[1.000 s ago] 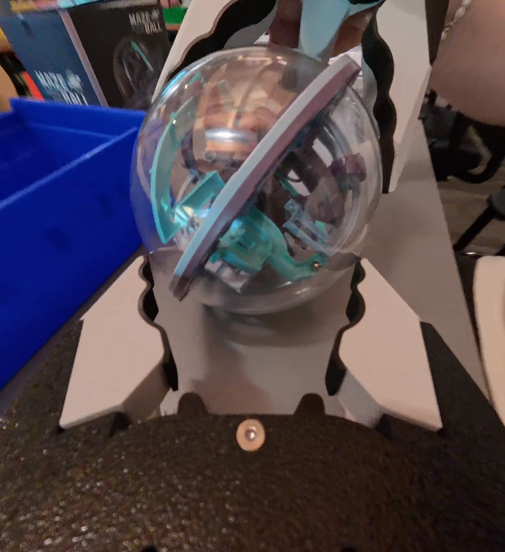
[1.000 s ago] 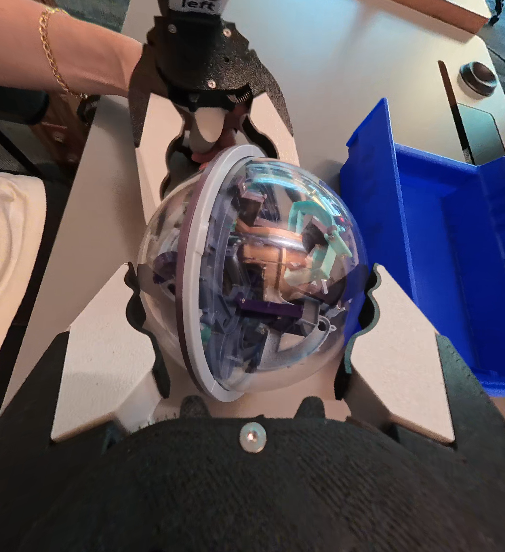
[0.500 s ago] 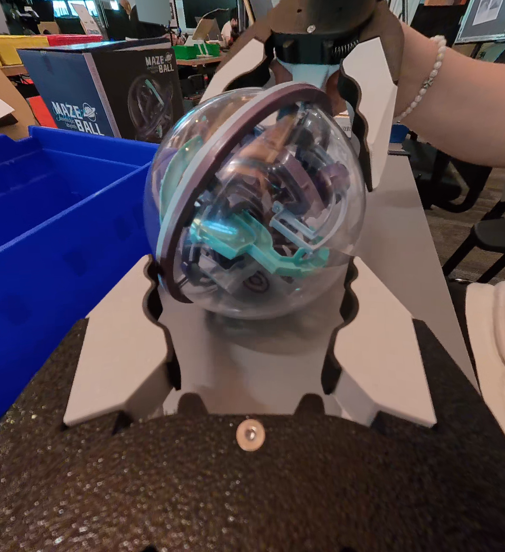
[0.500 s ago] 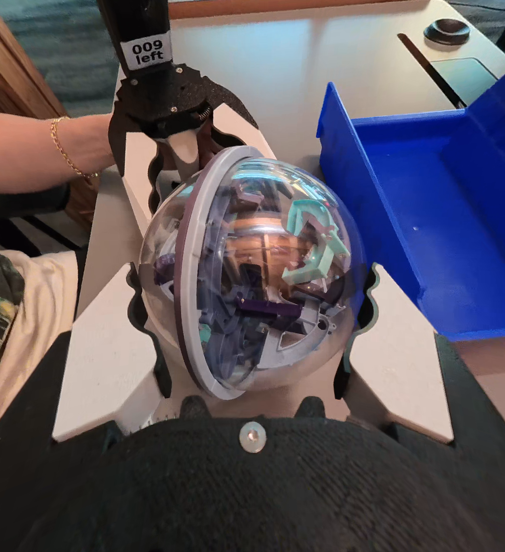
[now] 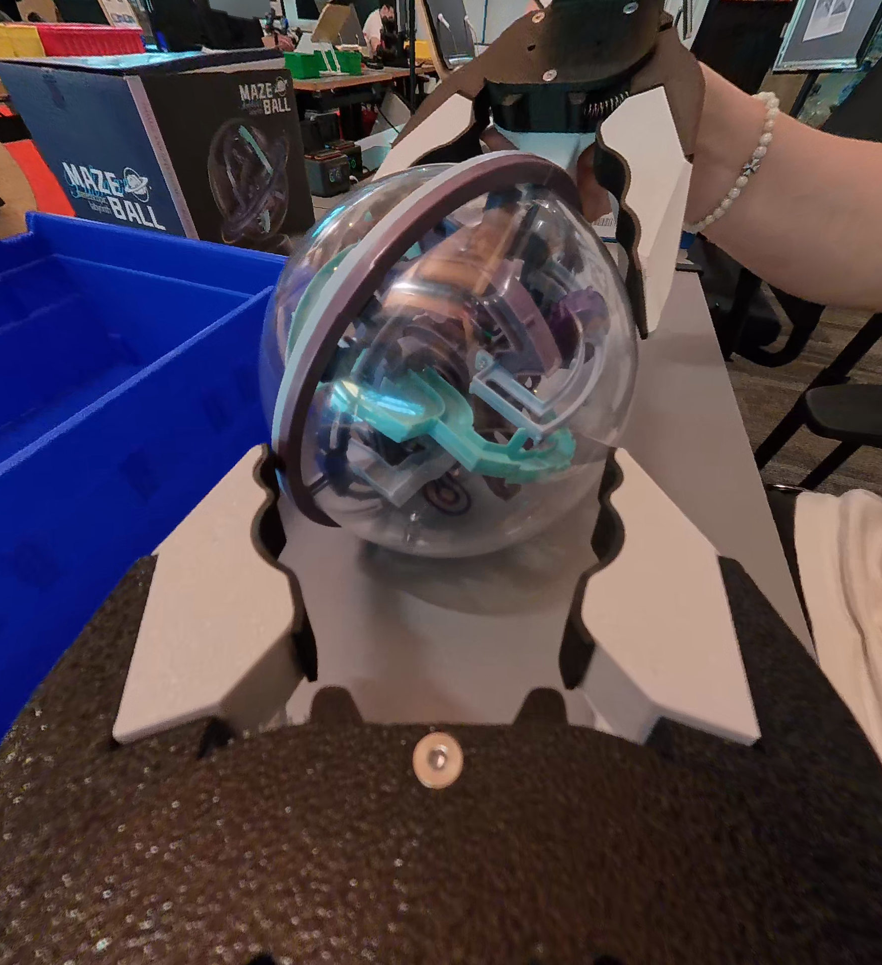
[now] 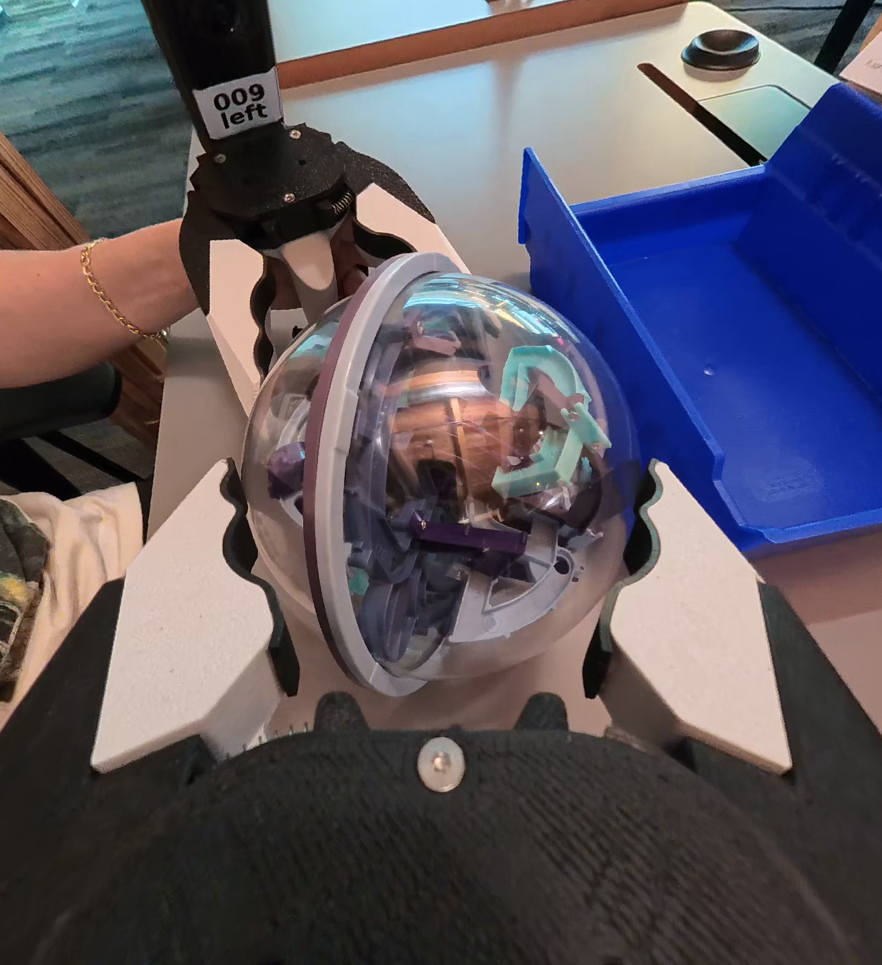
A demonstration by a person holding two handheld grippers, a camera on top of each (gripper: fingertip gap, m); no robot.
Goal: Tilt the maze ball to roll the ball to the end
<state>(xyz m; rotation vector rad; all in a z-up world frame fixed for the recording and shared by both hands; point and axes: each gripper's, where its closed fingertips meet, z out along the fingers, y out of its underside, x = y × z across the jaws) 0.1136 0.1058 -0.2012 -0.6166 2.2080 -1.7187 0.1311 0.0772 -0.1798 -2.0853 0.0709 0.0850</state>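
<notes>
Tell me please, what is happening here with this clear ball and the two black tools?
A person holds a handheld gripper in each hand, and both grip the same maze ball, a clear sphere with a grey and purple ring and coloured tracks inside. The left gripper and the right gripper clasp it from opposite sides, above the white table. The ring stands tilted. A blue bin lies open beside it, with nothing visible inside. I cannot make out the small ball inside, so its progress is unclear.

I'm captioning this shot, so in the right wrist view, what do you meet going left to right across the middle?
Forearm → maze ball → blue bin.
</notes>
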